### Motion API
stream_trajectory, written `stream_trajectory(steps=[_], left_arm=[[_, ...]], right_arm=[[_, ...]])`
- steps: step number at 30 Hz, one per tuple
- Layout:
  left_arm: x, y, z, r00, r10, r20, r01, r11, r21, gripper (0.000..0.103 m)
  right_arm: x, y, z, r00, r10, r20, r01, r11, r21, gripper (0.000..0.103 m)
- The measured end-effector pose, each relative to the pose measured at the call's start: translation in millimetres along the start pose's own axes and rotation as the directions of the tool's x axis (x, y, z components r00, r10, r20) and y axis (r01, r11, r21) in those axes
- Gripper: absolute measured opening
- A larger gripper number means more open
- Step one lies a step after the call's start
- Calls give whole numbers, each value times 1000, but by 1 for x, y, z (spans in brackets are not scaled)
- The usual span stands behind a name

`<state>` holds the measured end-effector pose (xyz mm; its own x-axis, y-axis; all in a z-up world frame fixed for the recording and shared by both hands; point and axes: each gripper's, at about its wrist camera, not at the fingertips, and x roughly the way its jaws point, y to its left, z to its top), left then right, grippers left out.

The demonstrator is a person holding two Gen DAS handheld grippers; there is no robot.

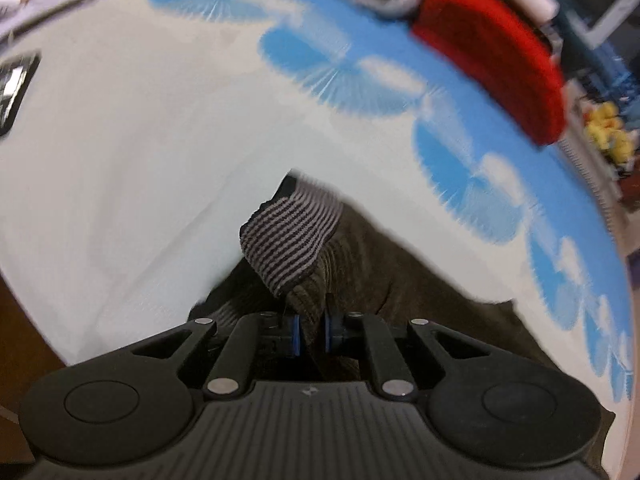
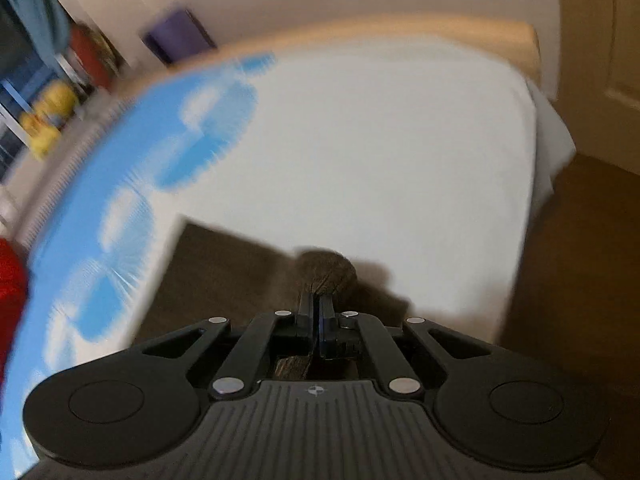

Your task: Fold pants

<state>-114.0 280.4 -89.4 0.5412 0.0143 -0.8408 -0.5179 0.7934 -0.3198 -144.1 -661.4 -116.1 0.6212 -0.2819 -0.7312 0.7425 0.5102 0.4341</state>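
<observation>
a white sheet (image 1: 140, 152) printed with blue fan-like shapes (image 1: 448, 152) along one edge covers the bed. a red cushion (image 1: 492, 52) sits at that patterned edge. beyond it, blurred yellow soft toys (image 1: 608, 132) lie near a window. in the right wrist view, a purple box (image 2: 178, 36) stands against the pale wall, and brown flooring (image 2: 588, 248) shows beside the bed.

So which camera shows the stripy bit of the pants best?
The left wrist view. There the striped cuff sits sharp and close, just beyond the left gripper, which is shut on the brown pants. The right wrist view shows none of the stripes, only blurry brown cloth pinched in the right gripper.
</observation>
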Motion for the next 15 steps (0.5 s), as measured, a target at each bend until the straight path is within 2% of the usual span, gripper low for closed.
stream_trajectory(steps=[1, 2, 3, 4, 5, 6, 7, 8, 9, 11, 12, 14, 15], left_arm=[[-4, -3, -1, 1000, 17, 7, -17, 999, 35, 11], [-2, -5, -4, 999, 49, -6, -49, 997, 60, 12], [6, -3, -7, 995, 83, -63, -79, 995, 65, 12], [11, 1, -8, 988, 100, -114, -94, 994, 58, 14], [19, 4, -11, 979, 118, -164, -110, 992, 55, 19], [23, 6, -12, 975, 124, -184, -115, 992, 58, 20], [21, 8, -11, 978, 119, -170, -110, 992, 58, 24], [17, 9, -9, 983, 112, -145, -105, 993, 51, 35], [9, 9, -7, 988, 122, -99, -118, 992, 41, 39], [-7, 7, -3, 984, 180, 9, -180, 983, 36, 50], [-14, 5, -1, 981, 185, 61, -188, 982, 33, 50], [-23, -2, 0, 976, 172, 137, -181, 982, 58, 50], [-27, -10, -1, 973, 158, 171, -175, 980, 95, 50]], right_arm=[[-5, 4, 0, 999, -11, 39, 12, 1000, -23, 0], [-7, 5, 1, 997, -54, 59, 56, 998, -38, 0], [-6, 1, 4, 983, -170, 71, 174, 984, -48, 0], [3, -10, 4, 962, -271, 26, 271, 962, -17, 0], [11, -25, 3, 957, -287, -49, 290, 956, 49, 0], [21, -33, 3, 964, -240, -115, 250, 965, 81, 0], [23, -32, 2, 966, -225, -123, 233, 971, 53, 0], [20, -23, 2, 967, -240, -83, 241, 970, 3, 0], [14, -16, 4, 971, -237, -31, 236, 971, -36, 3], [1, 0, 5, 982, -180, 62, 186, 977, -100, 4], [-4, 11, 4, 985, -140, 97, 153, 978, -140, 4], [-11, 26, -1, 990, -54, 134, 81, 975, -206, 11], [-14, 36, -6, 990, -6, 142, 40, 971, -237, 19]])
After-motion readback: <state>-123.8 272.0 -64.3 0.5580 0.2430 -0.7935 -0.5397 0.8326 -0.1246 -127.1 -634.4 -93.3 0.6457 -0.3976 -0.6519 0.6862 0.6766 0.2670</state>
